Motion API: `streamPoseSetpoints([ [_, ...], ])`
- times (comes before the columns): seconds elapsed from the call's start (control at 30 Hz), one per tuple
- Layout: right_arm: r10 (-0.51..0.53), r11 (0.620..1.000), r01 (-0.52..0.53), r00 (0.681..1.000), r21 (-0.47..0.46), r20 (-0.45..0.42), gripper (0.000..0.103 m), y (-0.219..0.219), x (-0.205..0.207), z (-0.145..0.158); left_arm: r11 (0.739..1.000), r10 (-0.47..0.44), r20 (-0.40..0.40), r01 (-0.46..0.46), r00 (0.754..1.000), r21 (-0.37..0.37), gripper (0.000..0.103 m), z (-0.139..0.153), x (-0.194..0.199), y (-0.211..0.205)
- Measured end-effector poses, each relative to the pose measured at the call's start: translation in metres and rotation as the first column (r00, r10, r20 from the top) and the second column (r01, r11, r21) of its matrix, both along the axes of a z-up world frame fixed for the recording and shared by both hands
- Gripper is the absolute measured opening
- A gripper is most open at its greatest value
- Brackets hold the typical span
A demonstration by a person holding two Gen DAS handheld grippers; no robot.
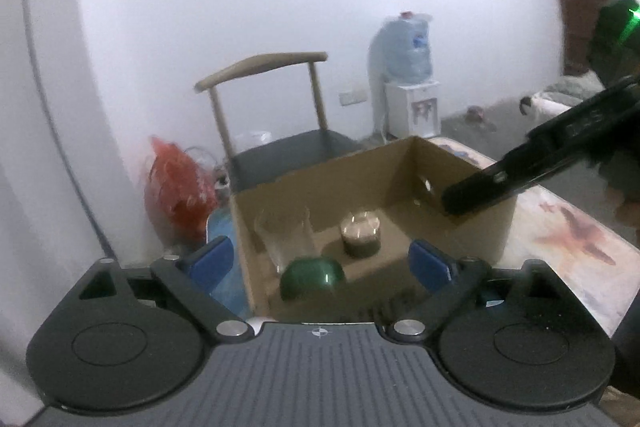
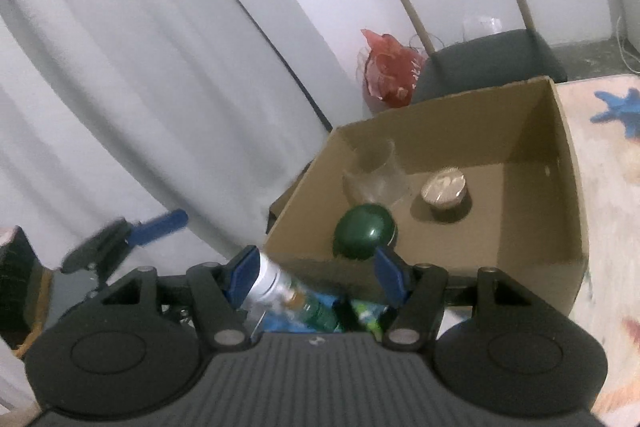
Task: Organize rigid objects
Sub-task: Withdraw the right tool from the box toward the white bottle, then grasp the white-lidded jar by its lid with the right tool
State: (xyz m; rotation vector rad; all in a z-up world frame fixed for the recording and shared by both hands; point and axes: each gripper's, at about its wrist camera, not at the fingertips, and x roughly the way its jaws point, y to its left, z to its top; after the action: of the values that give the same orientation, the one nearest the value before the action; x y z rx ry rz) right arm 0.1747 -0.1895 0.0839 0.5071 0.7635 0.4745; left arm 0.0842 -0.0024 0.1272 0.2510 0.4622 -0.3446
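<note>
- Left tongs [image 1: 320, 259]: blue-padded tips spread wide, nothing between them; they hover at the near edge of the cardboard box [image 1: 492, 227], so I judge them free for the next item.
- Right tongs [image 2: 316, 273]: tips also spread. A silver-capped bottle [image 2: 272, 281] lies just beside the left pad; whether it touches is unclear. It is not pinched, since the other pad stands well apart. Probably the next pick, as it lies outside the box.
- From the left wrist camera, the right tongs reach in over the box's far right wall.
- Box: plain brown corrugated card, open top, upright walls, on a tabletop [image 1: 568, 227] covered in a pale cloth with reddish and blue blotches. It serves as the collecting place.
- Inside, near corner: a dark green rounded thing [image 2: 364, 233], glossy, hard-looking, likely an upturned bowl.
- Behind it: a clear cup [image 2: 374, 175], upright, thin-walled; glass or plastic, cannot tell.
- Right of the cup, apart from it: a short round jar [image 2: 444, 193] with a pale lid, upright.
- Items are spaced out, leaving bare floor on the box's right for more.
- Beyond: a wood-backed chair [image 1: 264, 99], a red plastic bag [image 1: 176, 187], a water dispenser [image 1: 408, 83].
</note>
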Motion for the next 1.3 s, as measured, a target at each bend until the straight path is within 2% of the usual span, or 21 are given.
streamPoseSetpoints([
  [0.2, 0.041, 0.997, -0.036, 0.997, -0.065, 0.066, 0.067, 0.032, -0.010, 0.000, 0.985, 0.117, -0.045, -0.122, 0.992, -0.126, 0.095, -0.031, -0.018, 0.028],
  [0.33, 0.108, 0.986, -0.096, 0.990, -0.134, 0.089, 0.066, 0.066, -0.002, 0.000, 0.968, 0.185, -0.051, -0.191, 0.981, -0.162, 0.094, -0.048, -0.018, 0.047],
  [0.47, 0.172, 0.966, -0.146, 0.979, -0.213, 0.110, 0.066, 0.101, 0.009, -0.001, 0.963, 0.205, -0.030, -0.207, 0.978, -0.175, 0.088, -0.056, -0.011, 0.059],
  [0.63, 0.238, 0.937, -0.198, 0.965, -0.288, 0.111, 0.065, 0.141, 0.029, -0.005, 0.962, 0.189, -0.033, -0.192, 0.981, -0.196, 0.080, -0.065, 0.000, 0.070],
  [0.8, 0.275, 0.912, -0.231, 0.957, -0.337, 0.088, 0.063, 0.167, 0.042, -0.013, 0.965, 0.155, -0.039, -0.160, 0.987, -0.206, 0.077, -0.071, 0.008, 0.076],
  [0.97, 0.295, 0.896, -0.256, 0.954, -0.362, 0.058, 0.062, 0.179, 0.051, -0.021, 0.966, 0.114, -0.060, -0.125, 0.992, -0.228, 0.074, -0.078, 0.016, 0.081],
  [1.3, 0.308, 0.881, -0.285, 0.951, -0.379, -0.001, 0.057, 0.188, 0.063, -0.033, 0.950, 0.053, -0.136, -0.092, 0.989, -0.299, 0.064, -0.091, 0.030, 0.091],
])
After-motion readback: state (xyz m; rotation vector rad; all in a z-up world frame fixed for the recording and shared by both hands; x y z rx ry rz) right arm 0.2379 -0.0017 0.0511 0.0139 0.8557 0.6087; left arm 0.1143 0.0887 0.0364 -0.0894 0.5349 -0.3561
